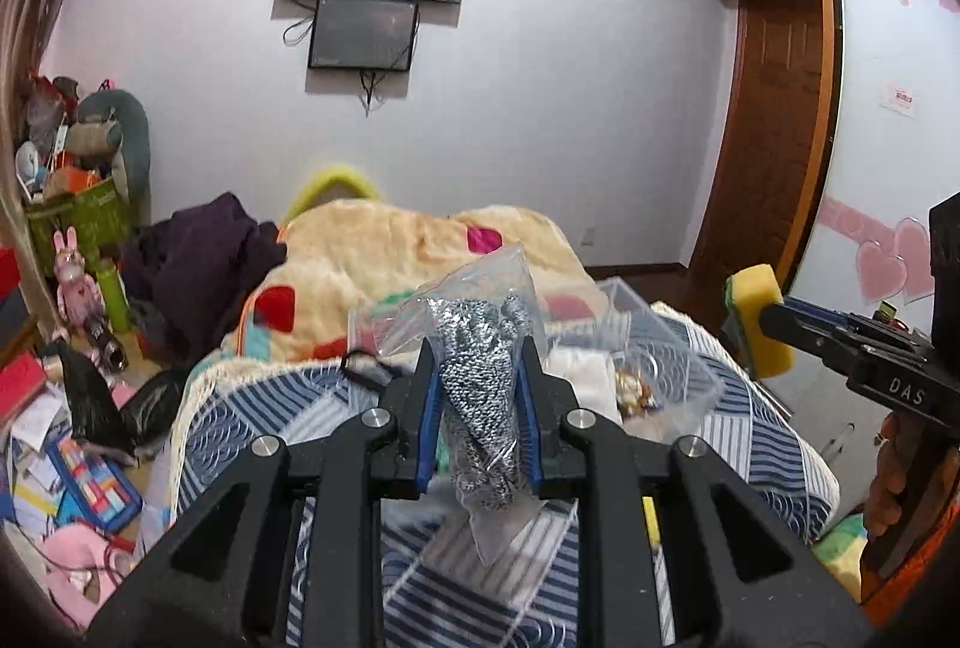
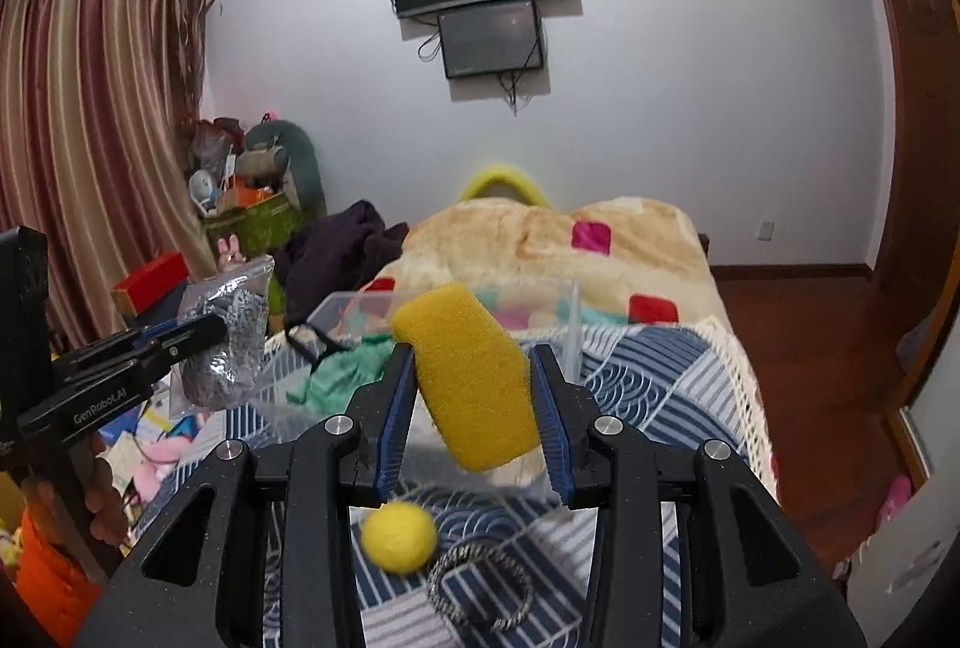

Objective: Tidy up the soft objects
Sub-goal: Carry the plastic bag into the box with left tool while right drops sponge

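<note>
My left gripper [image 1: 479, 354] is shut on a clear plastic bag with black-and-white speckled fabric [image 1: 480, 396] and holds it above the bed; the bag also shows in the right wrist view [image 2: 225, 342]. My right gripper [image 2: 474, 366] is shut on a yellow sponge [image 2: 471, 378], seen in the left wrist view too [image 1: 757, 321]. A clear plastic bin [image 1: 660, 348] with soft items stands on the blue striped quilt [image 2: 648, 378] just ahead of both grippers. A yellow felt ball [image 2: 398, 535] and a braided ring [image 2: 480, 582] lie on the quilt below my right gripper.
A cream blanket with coloured squares [image 2: 570, 240] covers the far half of the bed. A dark purple garment [image 1: 192, 264] lies at the bed's left. The floor on the left [image 1: 60, 438] is cluttered with books, toys and boxes. Wood floor [image 2: 810, 348] runs along the right.
</note>
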`<action>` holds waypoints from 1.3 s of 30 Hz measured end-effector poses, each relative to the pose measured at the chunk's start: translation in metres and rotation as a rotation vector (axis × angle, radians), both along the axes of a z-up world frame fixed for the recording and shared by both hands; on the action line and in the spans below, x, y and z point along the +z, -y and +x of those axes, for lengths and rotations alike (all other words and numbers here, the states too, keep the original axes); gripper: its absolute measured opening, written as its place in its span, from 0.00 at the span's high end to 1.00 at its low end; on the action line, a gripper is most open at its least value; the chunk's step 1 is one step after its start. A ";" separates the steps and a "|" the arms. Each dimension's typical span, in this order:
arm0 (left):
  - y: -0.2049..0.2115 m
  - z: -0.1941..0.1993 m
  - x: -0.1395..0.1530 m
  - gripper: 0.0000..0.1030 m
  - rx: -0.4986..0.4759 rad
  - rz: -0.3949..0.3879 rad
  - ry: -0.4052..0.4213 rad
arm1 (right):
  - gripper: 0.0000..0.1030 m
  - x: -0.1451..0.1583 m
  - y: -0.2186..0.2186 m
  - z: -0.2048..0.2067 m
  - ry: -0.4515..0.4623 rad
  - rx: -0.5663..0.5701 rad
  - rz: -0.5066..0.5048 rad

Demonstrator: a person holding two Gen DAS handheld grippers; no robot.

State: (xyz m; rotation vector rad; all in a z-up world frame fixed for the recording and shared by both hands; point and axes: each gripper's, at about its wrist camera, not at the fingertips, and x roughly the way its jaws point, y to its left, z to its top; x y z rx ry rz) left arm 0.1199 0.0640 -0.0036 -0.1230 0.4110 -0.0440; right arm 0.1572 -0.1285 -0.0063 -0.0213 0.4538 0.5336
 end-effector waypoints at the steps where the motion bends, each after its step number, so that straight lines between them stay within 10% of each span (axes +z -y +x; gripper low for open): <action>1: 0.000 0.005 0.001 0.78 0.000 0.004 0.000 | 0.66 0.000 -0.001 0.002 0.003 -0.005 0.000; 26: 0.024 0.093 -0.064 0.77 -0.051 -0.008 -0.232 | 0.66 -0.051 -0.041 0.048 -0.188 0.020 -0.145; 39: 0.030 0.072 -0.056 0.44 -0.039 0.062 -0.229 | 0.54 -0.040 -0.037 0.039 -0.162 0.033 -0.151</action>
